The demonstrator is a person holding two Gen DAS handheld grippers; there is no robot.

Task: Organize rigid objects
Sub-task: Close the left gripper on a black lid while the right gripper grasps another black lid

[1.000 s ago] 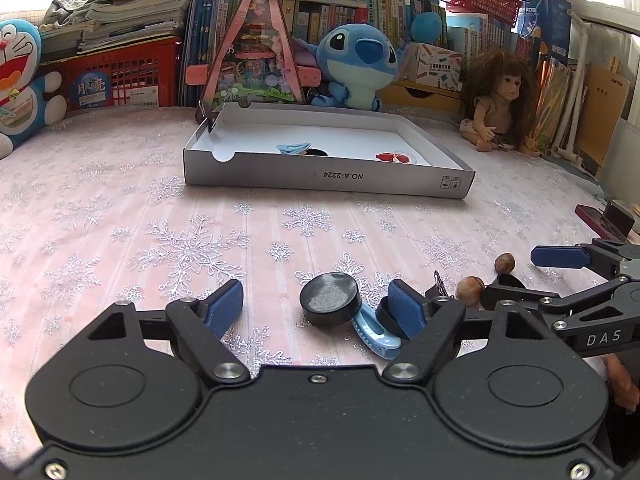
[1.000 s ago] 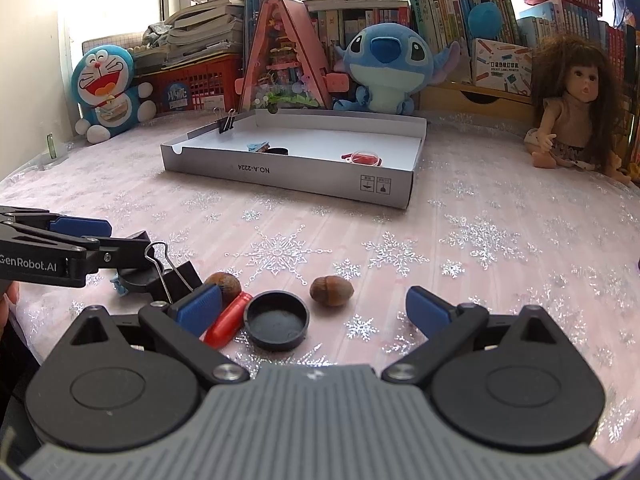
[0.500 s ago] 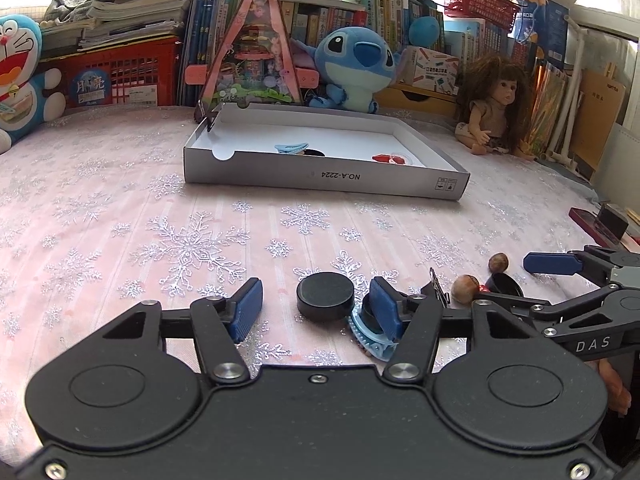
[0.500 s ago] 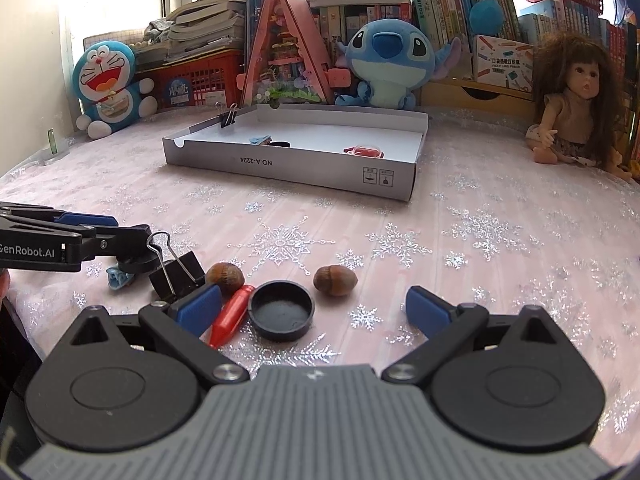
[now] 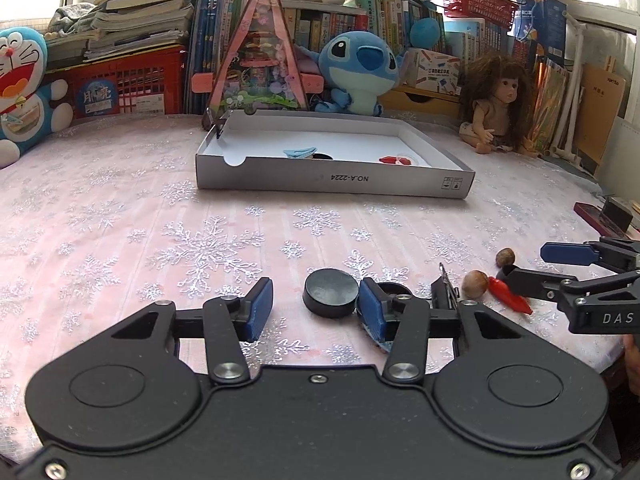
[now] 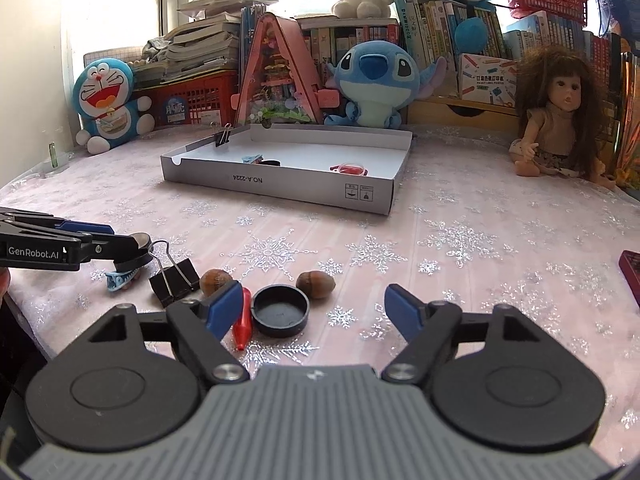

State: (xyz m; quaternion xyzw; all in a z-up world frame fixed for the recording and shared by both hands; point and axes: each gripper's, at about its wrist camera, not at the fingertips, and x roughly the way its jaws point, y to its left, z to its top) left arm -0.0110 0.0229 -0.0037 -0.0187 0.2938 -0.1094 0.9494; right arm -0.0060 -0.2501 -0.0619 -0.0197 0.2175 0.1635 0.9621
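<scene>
My left gripper (image 5: 316, 306) is open, its blue pads on either side of a black round cap (image 5: 330, 292) that lies on the tablecloth and touches the right pad. A blue hair clip (image 6: 120, 278) lies under its right finger, beside a black binder clip (image 6: 176, 278). My right gripper (image 6: 314, 308) is open over a second black cap (image 6: 281, 310), a red chili-shaped piece (image 6: 243, 322) and two brown nuts (image 6: 316, 284). The white cardboard tray (image 5: 440, 186) stands beyond and holds a blue clip, a black cap and a red piece.
Plush toys, books, a red basket and a pink triangular house line the back edge. A doll (image 5: 498, 110) sits at the back right. A dark red box (image 5: 596, 218) lies at the right edge. Pink snowflake cloth covers the table.
My left gripper has narrowed around the black cap and moved in on it. The right gripper has shifted slightly forward, staying open.
</scene>
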